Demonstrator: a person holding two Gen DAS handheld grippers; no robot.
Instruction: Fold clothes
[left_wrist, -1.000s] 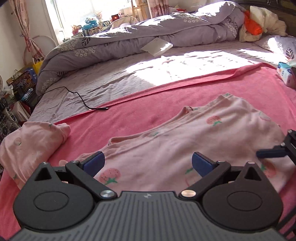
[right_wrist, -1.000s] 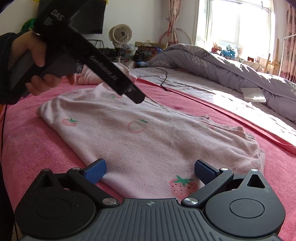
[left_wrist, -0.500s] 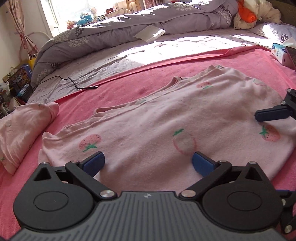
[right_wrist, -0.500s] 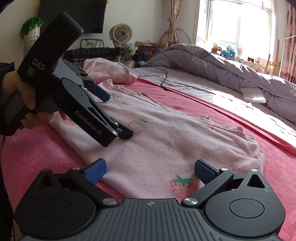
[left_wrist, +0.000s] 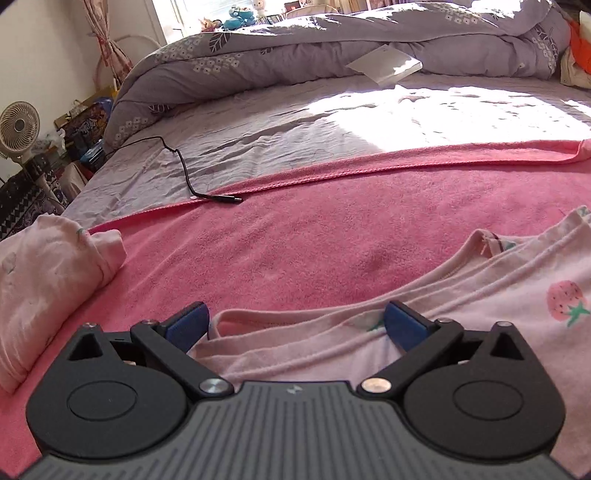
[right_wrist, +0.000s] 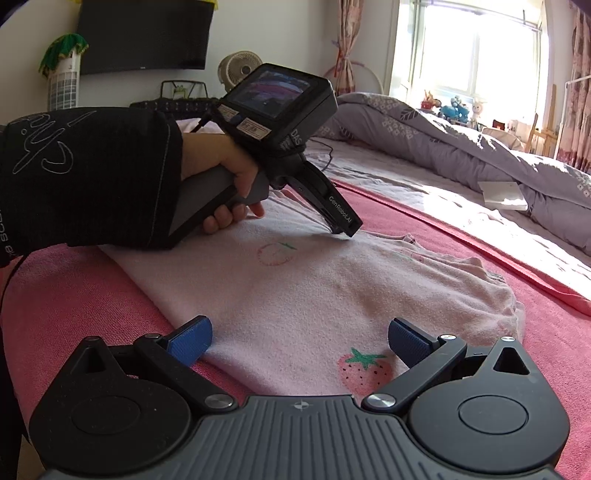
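A pale pink shirt (left_wrist: 491, 317) printed with strawberries lies flat on the pink blanket (left_wrist: 325, 229). My left gripper (left_wrist: 295, 325) is open and low over the shirt's far edge, with a banded opening of the cloth lying between its blue pads. In the right wrist view a hand in a black sleeve holds the left gripper (right_wrist: 342, 230), whose tip touches the shirt (right_wrist: 314, 291). My right gripper (right_wrist: 299, 343) is open at the shirt's near edge, above a strawberry print, holding nothing.
A bundled pink garment (left_wrist: 48, 288) sits on the blanket to the left. A black cable (left_wrist: 184, 173) crosses the grey sheet onto the blanket edge. Behind are a rumpled grey duvet (left_wrist: 332, 44) with a white box (left_wrist: 384, 66), a fan (right_wrist: 240, 70) and a window.
The left gripper has swung across the shirt from its near side to its far edge and dropped close to the cloth. The right gripper has stayed put, still open.
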